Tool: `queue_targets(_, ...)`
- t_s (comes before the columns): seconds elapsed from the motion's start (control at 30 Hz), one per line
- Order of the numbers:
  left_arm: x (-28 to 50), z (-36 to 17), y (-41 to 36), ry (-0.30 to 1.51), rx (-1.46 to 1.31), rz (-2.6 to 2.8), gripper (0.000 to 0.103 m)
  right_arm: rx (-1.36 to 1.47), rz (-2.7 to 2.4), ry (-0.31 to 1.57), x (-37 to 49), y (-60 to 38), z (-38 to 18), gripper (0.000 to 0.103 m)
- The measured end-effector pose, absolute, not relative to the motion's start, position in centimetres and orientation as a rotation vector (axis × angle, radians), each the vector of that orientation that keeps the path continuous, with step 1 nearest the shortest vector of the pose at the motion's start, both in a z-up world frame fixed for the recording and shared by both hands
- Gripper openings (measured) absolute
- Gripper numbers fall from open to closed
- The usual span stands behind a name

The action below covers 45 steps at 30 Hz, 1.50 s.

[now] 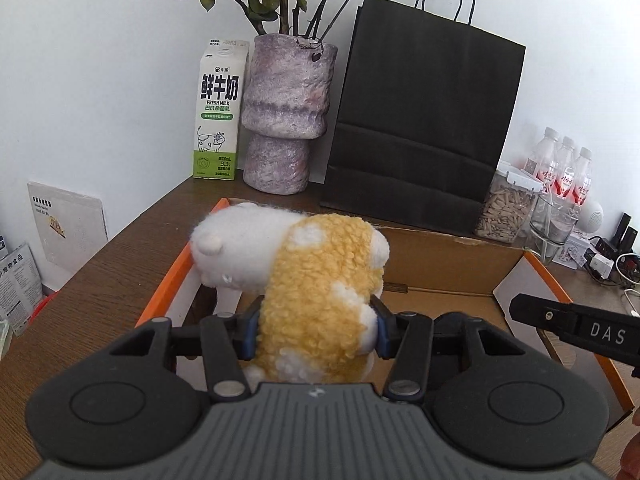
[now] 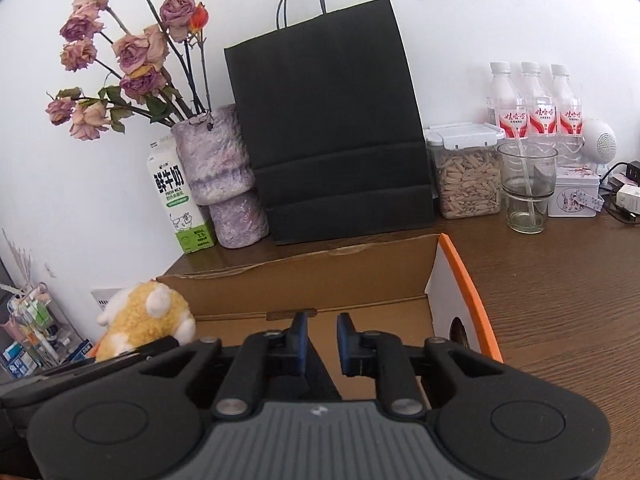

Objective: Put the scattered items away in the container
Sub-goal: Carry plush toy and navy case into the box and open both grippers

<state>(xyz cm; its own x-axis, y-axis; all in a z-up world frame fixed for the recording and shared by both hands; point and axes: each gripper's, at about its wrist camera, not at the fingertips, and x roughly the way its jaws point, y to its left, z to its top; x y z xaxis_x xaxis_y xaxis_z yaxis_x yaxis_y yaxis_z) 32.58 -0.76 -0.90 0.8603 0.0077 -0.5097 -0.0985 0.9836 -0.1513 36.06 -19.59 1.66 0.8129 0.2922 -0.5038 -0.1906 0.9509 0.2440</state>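
Over the cardboard box (image 1: 440, 256), your left tongs (image 1: 316, 332) squeeze the soft, light plush toy (image 1: 320, 280) mid-body, right tongs (image 2: 322, 340) narrowly apart, empty.

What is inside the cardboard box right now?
The cardboard box shows only bare brown floor and walls where visible. The plush toy, gripped by the left gripper, hangs above it. The near floor is hidden behind both grippers, so items there cannot be ruled out.
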Motion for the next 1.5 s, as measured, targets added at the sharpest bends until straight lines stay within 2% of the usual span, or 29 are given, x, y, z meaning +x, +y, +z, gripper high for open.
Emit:
queue_targets(0.1, 32.6, -0.8, -0.9, 0.542, -0.168, 0.059, 0.057, 0.167, 0.283, 0.597, 36.2, -19.1, 1.5, 0.016)
queue_targets(0.13, 32.6, -0.7, -1.0, 0.541, -0.157, 0.064, 0.073, 0.152, 0.289, 0.604, 36.1, -18.8, 1.6, 0.021)
queue_targets(0.17, 32.4, -0.5, -1.1, 0.532, -0.147, 0.076, 0.093, 0.138, 0.291, 0.606, 36.0, -18.6, 1.7, 0.048)
queue_targets(0.2, 32.2, -0.4, -1.2, 0.519, -0.127, 0.130, 0.100, 0.126, 0.286, 0.598, 35.7, -18.5, 1.9, 0.088)
queue_targets(0.23, 32.0, -0.2, -1.3, 0.499, -0.114, 0.158, 0.103, 0.114, 0.269, 0.577, 35.3, -18.5, 2.3, 0.098)
queue_targets(0.27, 31.8, 0.0, -1.2, 0.485, -0.109, 0.166, 0.103, 0.099, 0.263, 0.567, 35.1, -18.5, 2.6, 0.103)
queue_targets(0.97, 30.3, 1.0, -0.9, 0.448, -0.160, 0.158, 0.103, 0.078, 0.272, 0.541, 33.7, -18.8, 4.7, 0.103)
queue_targets(1.5, 23.0, 3.3, -0.3, 0.360, -0.150, 0.134, 0.103, 0.008, 0.307, 0.451, 26.3, -18.8, 7.1, 0.103)
